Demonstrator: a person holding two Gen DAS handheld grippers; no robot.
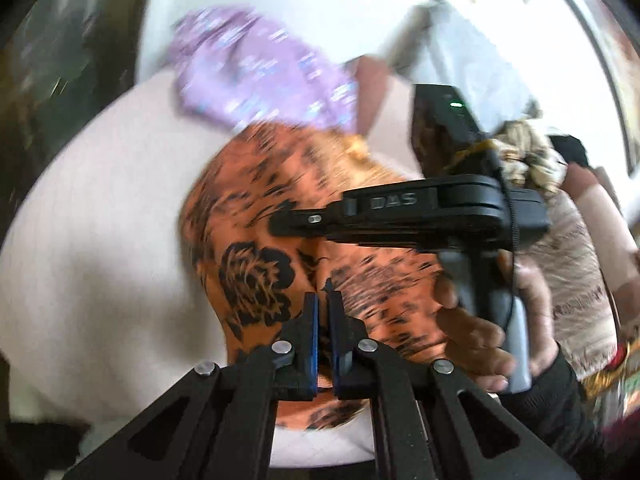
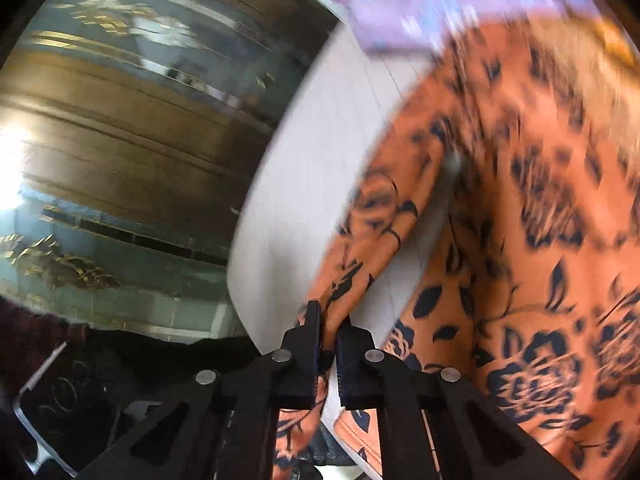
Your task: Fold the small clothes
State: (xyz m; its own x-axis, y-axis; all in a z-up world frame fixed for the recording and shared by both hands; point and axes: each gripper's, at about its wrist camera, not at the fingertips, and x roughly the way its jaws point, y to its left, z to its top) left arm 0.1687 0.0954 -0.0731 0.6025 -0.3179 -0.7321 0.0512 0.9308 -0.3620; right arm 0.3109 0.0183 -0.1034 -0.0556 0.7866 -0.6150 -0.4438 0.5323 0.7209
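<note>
Nearest us, our left gripper [image 1: 323, 300] pinches a fold of the orange garment [image 1: 280, 216], soft cloth printed with black flowers, and our right gripper [image 2: 329, 320] clamps its hanging edge by the white table [image 2: 280, 208] rim. Farther across, "DAS" reads on the right gripper's black arm, and a blurred lilac garment [image 1: 256, 68] lies beyond.

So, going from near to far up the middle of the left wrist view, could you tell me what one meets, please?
Left gripper, shut on the orange floral garment → that garment spread on the white table → purple patterned garment → bare far part of the table.
</note>
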